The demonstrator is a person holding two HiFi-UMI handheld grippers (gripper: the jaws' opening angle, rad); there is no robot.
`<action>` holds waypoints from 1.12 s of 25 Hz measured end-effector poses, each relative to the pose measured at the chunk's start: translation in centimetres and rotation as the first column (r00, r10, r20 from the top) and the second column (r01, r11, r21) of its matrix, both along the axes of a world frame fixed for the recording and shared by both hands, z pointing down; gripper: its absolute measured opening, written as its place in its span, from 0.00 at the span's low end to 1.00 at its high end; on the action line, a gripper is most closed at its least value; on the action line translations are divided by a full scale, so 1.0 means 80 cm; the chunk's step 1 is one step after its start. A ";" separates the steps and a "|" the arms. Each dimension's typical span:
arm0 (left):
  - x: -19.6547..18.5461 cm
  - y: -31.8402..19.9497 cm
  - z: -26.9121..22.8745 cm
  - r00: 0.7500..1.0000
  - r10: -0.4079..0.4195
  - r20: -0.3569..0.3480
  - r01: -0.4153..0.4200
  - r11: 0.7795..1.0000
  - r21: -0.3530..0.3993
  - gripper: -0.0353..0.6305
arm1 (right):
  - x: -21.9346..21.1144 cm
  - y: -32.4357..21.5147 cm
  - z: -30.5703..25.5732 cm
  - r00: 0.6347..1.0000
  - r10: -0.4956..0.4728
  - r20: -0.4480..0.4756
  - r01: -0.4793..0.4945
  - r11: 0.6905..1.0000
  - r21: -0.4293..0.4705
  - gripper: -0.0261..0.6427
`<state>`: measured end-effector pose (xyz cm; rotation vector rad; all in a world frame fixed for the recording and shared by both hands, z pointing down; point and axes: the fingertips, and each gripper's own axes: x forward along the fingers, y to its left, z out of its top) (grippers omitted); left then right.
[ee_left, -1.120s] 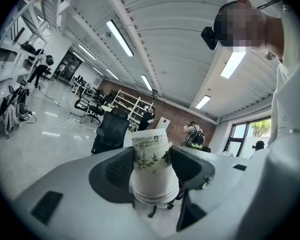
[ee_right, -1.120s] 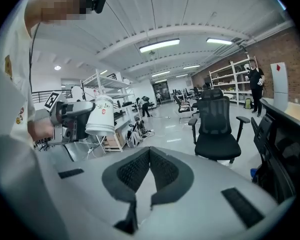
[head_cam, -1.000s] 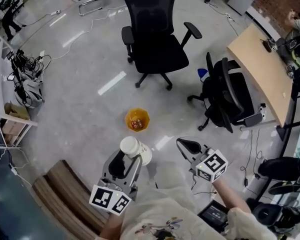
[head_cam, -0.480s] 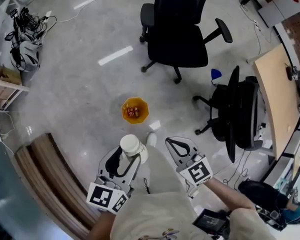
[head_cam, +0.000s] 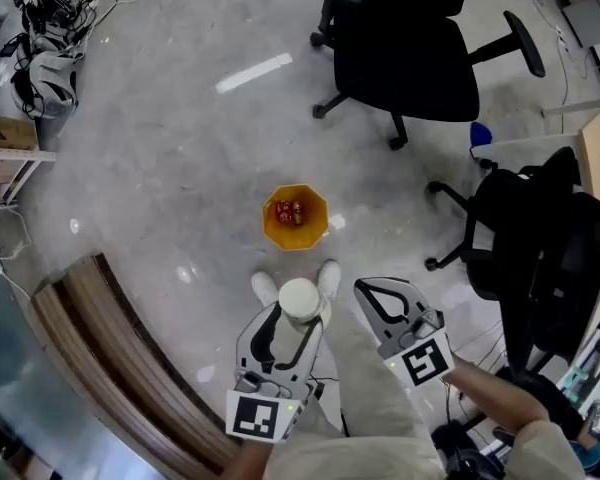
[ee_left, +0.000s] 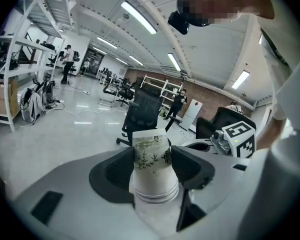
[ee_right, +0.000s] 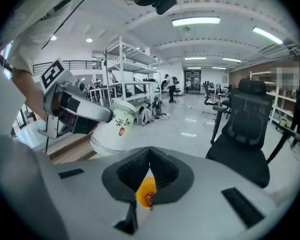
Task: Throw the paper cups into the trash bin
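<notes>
While the left claw [head_cam: 292, 320] clamps nested, upside-down paper cups [head_cam: 300, 299] near the yellow trash bin [head_cam: 295, 217] standing on the floor [head_cam: 160, 168], the right claw [ee_right: 150, 159] is closed and empty.

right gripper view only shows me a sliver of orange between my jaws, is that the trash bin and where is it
Observer: Yes. The head view shows the orange trash bin standing on the floor just ahead of the person's shoes.
Operator: is the cup beside me actually gripped
Observer: The left gripper view shows the left gripper with one jaw pressed on each side of the paper cup.
Operator: is it over the bin
Observer: Not in the head view. There the paper cup sits short of the trash bin, by the shoes, with bare floor showing between cup and bin.
</notes>
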<state>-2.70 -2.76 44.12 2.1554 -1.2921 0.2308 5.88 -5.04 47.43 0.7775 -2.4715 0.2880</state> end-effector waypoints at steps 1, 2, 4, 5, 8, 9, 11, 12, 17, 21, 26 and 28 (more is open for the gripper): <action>0.001 0.000 0.022 1.000 0.011 0.014 -0.010 1.000 -0.022 0.42 | -0.001 -0.002 0.027 1.000 -0.002 -0.013 0.001 0.999 -0.043 0.05; 0.001 0.000 0.044 0.999 0.027 0.036 -0.025 0.999 -0.045 0.42 | -0.005 -0.005 0.051 1.000 -0.014 -0.014 0.013 0.997 -0.074 0.05; -0.001 -0.002 0.087 0.995 0.059 0.081 -0.053 0.995 -0.082 0.42 | -0.013 -0.011 0.089 0.999 -0.038 -0.004 0.037 0.994 -0.101 0.05; -0.002 -0.004 0.108 0.993 0.070 0.097 -0.061 0.994 -0.096 0.42 | -0.015 -0.015 0.106 0.999 -0.040 -0.003 0.039 0.994 -0.107 0.05; -0.004 -0.021 0.160 0.991 0.070 0.111 -0.059 0.993 -0.103 0.42 | -0.015 -0.021 0.152 1.000 -0.015 -0.014 0.013 0.991 -0.133 0.05; -0.006 -0.026 0.175 0.992 0.066 0.112 -0.054 0.993 -0.106 0.42 | -0.016 -0.021 0.167 1.000 -0.005 -0.018 0.003 0.990 -0.142 0.05; -0.009 -0.035 0.205 0.990 0.069 0.125 -0.054 0.991 -0.119 0.42 | -0.021 -0.020 0.194 1.000 0.011 -0.020 -0.014 0.989 -0.150 0.05; -0.009 -0.039 0.220 0.988 0.073 0.135 -0.057 0.991 -0.125 0.42 | -0.024 -0.020 0.207 1.000 0.018 -0.019 -0.021 0.988 -0.152 0.05; -0.007 -0.060 0.308 0.986 0.065 0.156 -0.040 0.987 -0.154 0.42 | -0.032 -0.030 0.279 0.997 0.067 -0.024 -0.070 0.983 -0.170 0.05; -0.003 -0.067 0.381 0.977 0.081 0.199 -0.044 0.982 -0.185 0.42 | -0.027 -0.036 0.346 0.994 0.084 -0.066 -0.096 0.974 -0.205 0.05; -0.003 -0.069 0.438 0.974 0.101 0.201 -0.053 0.971 -0.233 0.42 | -0.030 -0.043 0.393 0.991 0.109 -0.082 -0.124 0.969 -0.214 0.05; -0.004 -0.065 0.456 0.977 0.091 0.193 -0.038 0.964 -0.262 0.42 | -0.034 -0.044 0.405 0.989 0.113 -0.092 -0.130 0.969 -0.209 0.05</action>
